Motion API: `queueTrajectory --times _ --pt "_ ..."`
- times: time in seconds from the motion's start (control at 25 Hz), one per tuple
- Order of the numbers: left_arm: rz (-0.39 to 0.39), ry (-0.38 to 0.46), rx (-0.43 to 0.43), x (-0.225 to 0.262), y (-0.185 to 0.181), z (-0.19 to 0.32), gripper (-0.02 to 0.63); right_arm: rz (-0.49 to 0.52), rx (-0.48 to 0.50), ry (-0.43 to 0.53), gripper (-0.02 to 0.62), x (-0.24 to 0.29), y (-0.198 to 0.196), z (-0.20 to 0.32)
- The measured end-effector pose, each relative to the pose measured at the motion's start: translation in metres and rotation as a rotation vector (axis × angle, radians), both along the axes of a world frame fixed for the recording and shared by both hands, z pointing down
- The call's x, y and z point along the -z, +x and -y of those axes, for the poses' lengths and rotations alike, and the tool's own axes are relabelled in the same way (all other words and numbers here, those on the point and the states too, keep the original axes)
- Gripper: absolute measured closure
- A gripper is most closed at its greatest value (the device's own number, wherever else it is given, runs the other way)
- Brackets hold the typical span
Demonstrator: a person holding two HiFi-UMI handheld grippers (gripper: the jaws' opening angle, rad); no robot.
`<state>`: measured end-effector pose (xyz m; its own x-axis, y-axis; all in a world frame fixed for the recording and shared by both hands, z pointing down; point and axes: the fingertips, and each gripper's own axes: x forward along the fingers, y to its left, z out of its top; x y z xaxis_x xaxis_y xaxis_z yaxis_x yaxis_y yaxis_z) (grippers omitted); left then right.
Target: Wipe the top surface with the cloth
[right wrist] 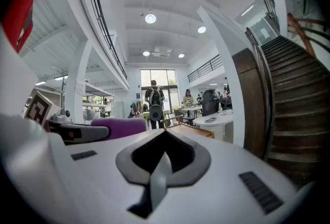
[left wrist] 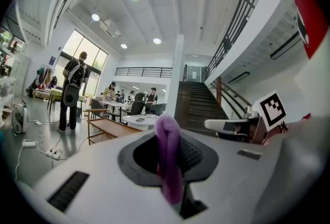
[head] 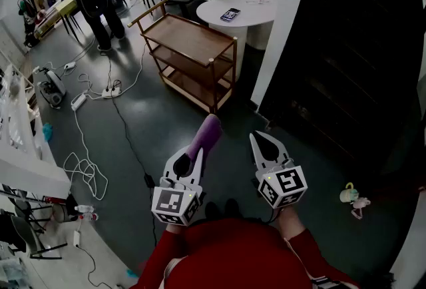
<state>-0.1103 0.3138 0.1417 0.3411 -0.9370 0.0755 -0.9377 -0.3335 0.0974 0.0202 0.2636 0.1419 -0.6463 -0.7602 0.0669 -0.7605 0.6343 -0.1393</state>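
Left tool pinched the purple cloth. The cloth stood up out of the jaws, its lower end hidden between them. Right tool was pressed together with nothing in it. Both were held over the floor, well apart from the wooden cart farther off. The cart's top partly hid its lower levels.
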Motion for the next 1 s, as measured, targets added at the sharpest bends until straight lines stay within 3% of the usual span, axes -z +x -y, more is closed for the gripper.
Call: queueTrajectory --times 0.72,1.0 --pt "-0.004 -0.023 0.004 -0.004 -0.013 0.005 0.552 0.028 0.014 -0.024 0.583 -0.004 -0.013 0.005" --pt "0.013 -0.030 -0.032 -0.009 -0.012 0.017 0.552 0.026 -0.047 -0.051 0.583 -0.010 -0.003 0.014"
